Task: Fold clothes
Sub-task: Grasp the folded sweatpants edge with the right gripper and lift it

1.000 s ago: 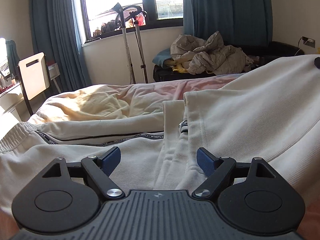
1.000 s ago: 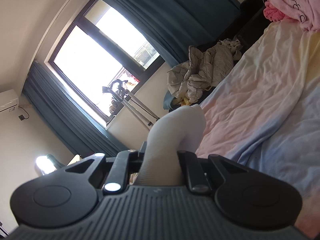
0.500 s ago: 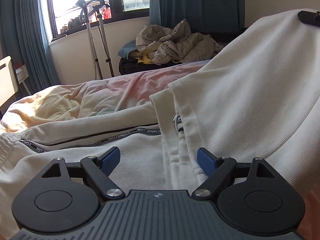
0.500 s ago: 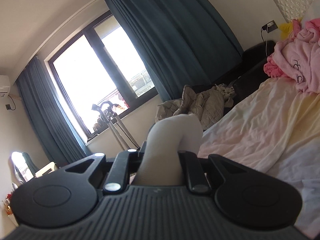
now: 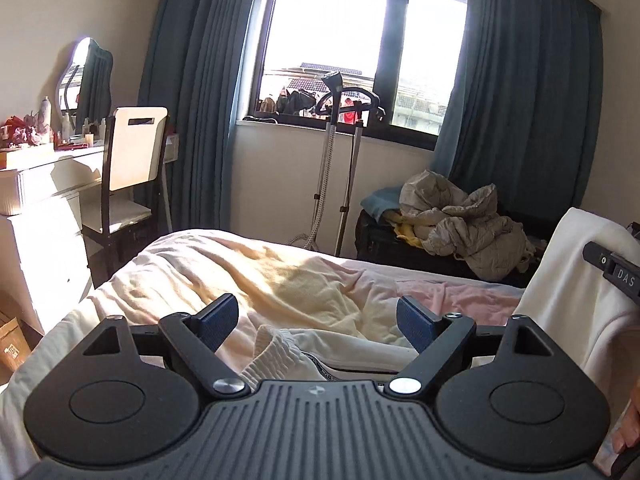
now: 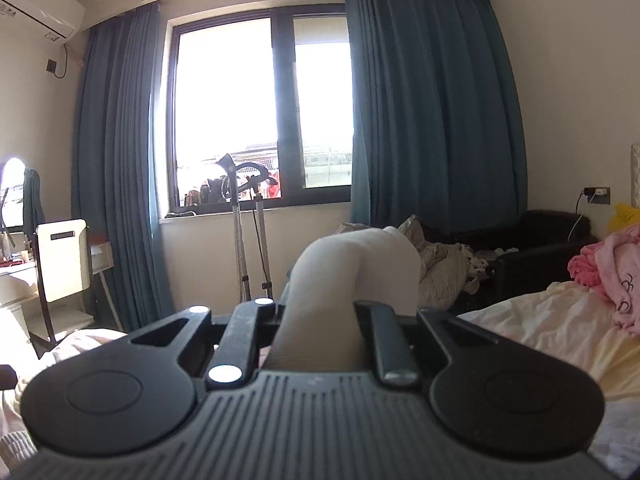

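A cream garment with a black printed band lies on the bed; its ribbed elastic end (image 5: 276, 354) sits low between my left gripper's fingers. My left gripper (image 5: 318, 320) is open and empty, held above it. My right gripper (image 6: 320, 320) is shut on a bunched fold of the same cream cloth (image 6: 352, 272), lifted above the bed. In the left wrist view that lifted cloth (image 5: 568, 280) hangs at the right edge, with part of the right gripper's body (image 5: 612, 268) against it.
The bed (image 5: 280, 272) carries a pale yellow and pink sheet. A chair (image 5: 128, 172) and white dresser (image 5: 40, 192) stand left. A garment steamer (image 5: 340, 160) stands under the window. A grey jacket pile (image 5: 460, 220) lies on a dark sofa. Pink clothes (image 6: 616, 272) lie at the right.
My left gripper has pulled back and tilted up, so the garment has dropped low in its view. My right gripper has levelled out, still holding the cloth fold.
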Available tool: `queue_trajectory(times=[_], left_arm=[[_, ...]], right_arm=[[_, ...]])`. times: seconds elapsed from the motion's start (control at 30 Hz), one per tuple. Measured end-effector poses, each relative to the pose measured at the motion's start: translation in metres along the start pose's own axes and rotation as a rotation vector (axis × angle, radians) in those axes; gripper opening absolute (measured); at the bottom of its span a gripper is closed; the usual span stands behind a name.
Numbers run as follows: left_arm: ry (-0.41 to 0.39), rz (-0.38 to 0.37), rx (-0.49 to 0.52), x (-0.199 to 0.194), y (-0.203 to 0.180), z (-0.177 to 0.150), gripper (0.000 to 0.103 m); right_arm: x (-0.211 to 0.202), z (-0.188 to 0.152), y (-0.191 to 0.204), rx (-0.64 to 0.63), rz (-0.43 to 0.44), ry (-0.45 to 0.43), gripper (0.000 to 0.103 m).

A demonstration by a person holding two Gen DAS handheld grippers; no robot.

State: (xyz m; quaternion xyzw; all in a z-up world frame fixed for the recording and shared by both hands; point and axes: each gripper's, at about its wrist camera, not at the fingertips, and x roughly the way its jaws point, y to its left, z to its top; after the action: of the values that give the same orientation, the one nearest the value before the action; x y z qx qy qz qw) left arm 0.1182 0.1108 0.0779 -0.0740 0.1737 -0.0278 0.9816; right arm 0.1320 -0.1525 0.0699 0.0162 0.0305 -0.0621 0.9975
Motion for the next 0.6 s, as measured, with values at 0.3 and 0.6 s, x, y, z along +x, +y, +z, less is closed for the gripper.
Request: queue_trajectory(times=[0.3, 0.6], left_arm=[[-0.120, 0.135, -0.287, -0.026, 0.134, 0.014, 0.089], [-0.123, 0.174, -0.389, -0.030, 0.191, -0.003, 0.089]], right_arm=[[0.002, -0.056, 0.178, -0.273, 0.159, 0.029, 0.017], [0.002, -0.151, 0.267, -0.487, 0.311, 0.143, 0.018]])
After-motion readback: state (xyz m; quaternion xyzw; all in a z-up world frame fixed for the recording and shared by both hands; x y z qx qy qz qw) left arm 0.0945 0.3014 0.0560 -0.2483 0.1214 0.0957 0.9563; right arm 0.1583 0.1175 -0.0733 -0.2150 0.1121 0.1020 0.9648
